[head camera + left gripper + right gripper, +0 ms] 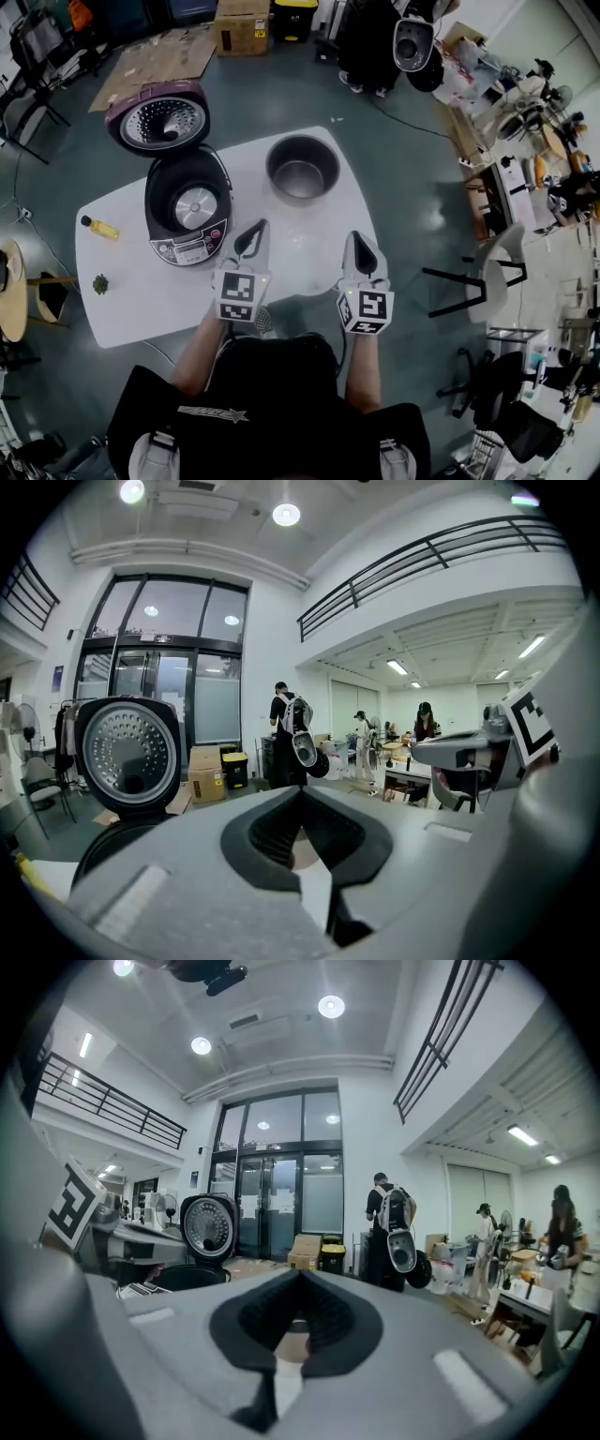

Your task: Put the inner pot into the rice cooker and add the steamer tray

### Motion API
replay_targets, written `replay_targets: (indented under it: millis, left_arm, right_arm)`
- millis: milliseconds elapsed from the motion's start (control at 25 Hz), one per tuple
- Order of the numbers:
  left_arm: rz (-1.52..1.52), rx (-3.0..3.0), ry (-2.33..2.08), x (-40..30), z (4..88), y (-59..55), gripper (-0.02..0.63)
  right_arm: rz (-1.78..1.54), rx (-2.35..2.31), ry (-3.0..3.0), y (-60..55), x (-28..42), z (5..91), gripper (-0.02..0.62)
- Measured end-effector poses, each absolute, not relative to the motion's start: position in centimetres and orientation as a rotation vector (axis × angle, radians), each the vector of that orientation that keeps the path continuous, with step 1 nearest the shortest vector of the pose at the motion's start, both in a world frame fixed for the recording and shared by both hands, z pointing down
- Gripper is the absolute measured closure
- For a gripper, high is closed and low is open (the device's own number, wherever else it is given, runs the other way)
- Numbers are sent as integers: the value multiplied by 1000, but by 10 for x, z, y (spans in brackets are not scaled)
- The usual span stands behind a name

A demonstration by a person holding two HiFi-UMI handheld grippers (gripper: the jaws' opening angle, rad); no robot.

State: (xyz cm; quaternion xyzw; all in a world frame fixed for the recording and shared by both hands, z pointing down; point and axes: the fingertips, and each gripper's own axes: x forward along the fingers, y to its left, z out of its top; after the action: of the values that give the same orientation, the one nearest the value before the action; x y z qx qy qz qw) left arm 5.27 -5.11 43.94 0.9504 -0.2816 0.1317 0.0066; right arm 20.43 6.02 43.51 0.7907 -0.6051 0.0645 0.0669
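The rice cooker [187, 214] stands on the left half of the white table [131, 309], its purple lid [159, 117] swung up and open and its cavity bare. The metal inner pot [302, 169] sits apart at the table's far edge, right of the cooker. My left gripper [251, 240] hovers over the table near the cooker's front right, shut with nothing in it. My right gripper [364, 249] is level with it to the right, also shut and empty. The left gripper view shows the lid [127, 752] beyond the closed left gripper [302, 797]. The lid [208, 1227] stands far left of the closed right gripper [300, 1277].
A small yellow bottle [99, 228] and a little green object [100, 283] lie on the table's left side. A white chair [483, 272] stands right of the table and a wooden stool [13, 291] left of it. Cardboard boxes [242, 28] and a person with a backpack [291, 731] are farther off.
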Motion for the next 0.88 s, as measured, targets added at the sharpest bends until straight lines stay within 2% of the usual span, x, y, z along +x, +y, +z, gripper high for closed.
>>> replay_targets:
  millis: [440,880]
  left_arm:
    - [414,2977,-836,74,452,-74,595]
    - [484,2861,-992,106,469,-106,595]
  right_arm:
    - [232,2395,-1783,38,217,452,592]
    - [296,2268,-1885,-9,267,472,592]
